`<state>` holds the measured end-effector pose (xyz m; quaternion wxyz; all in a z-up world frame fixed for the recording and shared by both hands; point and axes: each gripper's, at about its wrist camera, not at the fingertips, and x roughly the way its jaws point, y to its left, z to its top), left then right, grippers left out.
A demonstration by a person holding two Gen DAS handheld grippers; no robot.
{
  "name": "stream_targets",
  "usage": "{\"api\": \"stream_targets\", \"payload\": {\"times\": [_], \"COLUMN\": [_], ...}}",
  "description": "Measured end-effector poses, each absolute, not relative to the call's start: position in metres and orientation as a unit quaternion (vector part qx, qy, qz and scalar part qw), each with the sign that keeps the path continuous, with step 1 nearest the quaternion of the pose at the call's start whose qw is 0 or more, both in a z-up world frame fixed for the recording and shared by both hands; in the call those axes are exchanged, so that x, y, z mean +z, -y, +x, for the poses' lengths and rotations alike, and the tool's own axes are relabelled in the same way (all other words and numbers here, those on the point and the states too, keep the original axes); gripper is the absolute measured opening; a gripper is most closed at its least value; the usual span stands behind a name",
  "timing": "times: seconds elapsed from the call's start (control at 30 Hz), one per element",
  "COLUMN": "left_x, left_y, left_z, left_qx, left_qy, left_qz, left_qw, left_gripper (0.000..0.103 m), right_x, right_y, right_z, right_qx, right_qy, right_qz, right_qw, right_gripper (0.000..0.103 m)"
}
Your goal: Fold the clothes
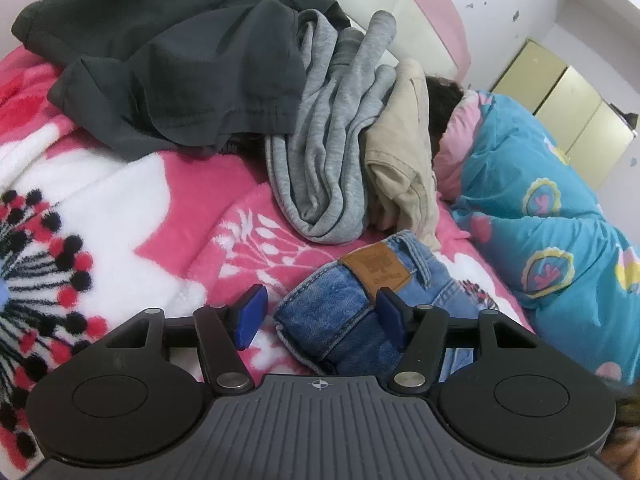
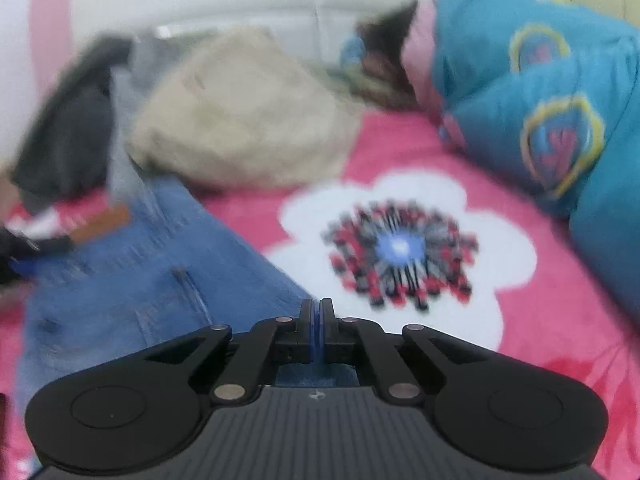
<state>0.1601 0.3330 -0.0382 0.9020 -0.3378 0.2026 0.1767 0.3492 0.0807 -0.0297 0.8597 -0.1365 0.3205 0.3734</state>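
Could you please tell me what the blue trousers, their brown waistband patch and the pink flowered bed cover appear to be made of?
The blue trousers look like faded denim, with woven twill and stitched seams. The brown waistband patch seems embossed leather or imitation leather, matte. The pink flowered bed cover looks like plush fleece, with a fuzzy nap.

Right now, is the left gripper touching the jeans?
Cannot tell. In the left wrist view the left gripper is open and straddles the folded jeans; neither contact nor a gap shows plainly.
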Motion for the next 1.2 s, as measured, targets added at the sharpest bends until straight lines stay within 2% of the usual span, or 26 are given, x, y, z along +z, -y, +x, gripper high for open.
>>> {"api": "stream_targets", "payload": {"times": [0.07, 0.27, 0.33, 0.4, 0.43, 0.53, 0.6, 0.63, 0.73, 0.77, 0.8, 0.83, 0.97, 1.2], "left_x": [-0.038, -0.035, -0.03, -0.022, -0.017, 0.004, 0.025, 0.035, 0.059, 0.06, 0.06, 0.059, 0.041, 0.008], "left_y": [-0.335, -0.351, -0.352, -0.347, -0.341, -0.312, -0.284, -0.268, -0.206, -0.185, -0.163, -0.142, -0.115, -0.073], "left_z": [0.159, 0.133, 0.121, 0.107, 0.099, 0.083, 0.077, 0.076, 0.077, 0.081, 0.086, 0.092, 0.114, 0.154], "left_qx": [0.175, 0.172, 0.17, 0.165, 0.161, 0.129, 0.072, 0.041, -0.068, -0.1, -0.131, -0.162, -0.14, -0.084], "left_qy": [-0.197, -0.128, -0.101, -0.079, -0.072, -0.056, -0.055, -0.057, -0.091, -0.117, -0.145, -0.172, -0.197, -0.23], "left_qz": [-0.348, -0.407, -0.411, -0.409, -0.407, -0.406, -0.391, -0.378, -0.331, -0.32, -0.307, -0.295, -0.261, -0.202], "left_qw": [0.9, 0.888, 0.89, 0.894, 0.896, 0.903, 0.916, 0.923, 0.937, 0.935, 0.931, 0.926, 0.935, 0.948], "left_gripper": [0.061, 0.066, 0.068, 0.069, 0.069, 0.071, 0.072, 0.073, 0.085, 0.089, 0.09, 0.091, 0.091, 0.09], "right_x": [-0.026, 0.045, 0.067, 0.081, 0.088, 0.11, 0.124, 0.13, 0.145, 0.15, 0.154, 0.156, 0.158, 0.134], "right_y": [-0.073, 0.028, 0.07, 0.111, 0.131, 0.192, 0.233, 0.249, 0.276, 0.281, 0.284, 0.286, 0.28, 0.256], "right_z": [0.354, 0.335, 0.304, 0.263, 0.243, 0.181, 0.14, 0.12, 0.071, 0.057, 0.045, 0.036, 0.017, 0.047], "right_qx": [0.347, 0.284, 0.266, 0.243, 0.231, 0.195, 0.17, 0.157, 0.123, 0.116, 0.111, 0.109, 0.114, 0.116], "right_qy": [-0.318, -0.287, -0.277, -0.268, -0.264, -0.25, -0.24, -0.234, -0.217, -0.209, -0.198, -0.189, -0.153, -0.135], "right_qz": [-0.121, 0.014, 0.029, 0.036, 0.039, 0.048, 0.055, 0.055, 0.038, 0.03, 0.022, 0.015, -0.029, -0.112], "right_qw": [0.874, 0.915, 0.923, 0.932, 0.936, 0.947, 0.954, 0.958, 0.968, 0.971, 0.974, 0.976, 0.981, 0.978], "right_gripper": [0.001, 0.005, 0.015, 0.04, 0.044, 0.046, 0.06, 0.064, 0.072, 0.078, 0.086, 0.089, 0.101, 0.103]}}
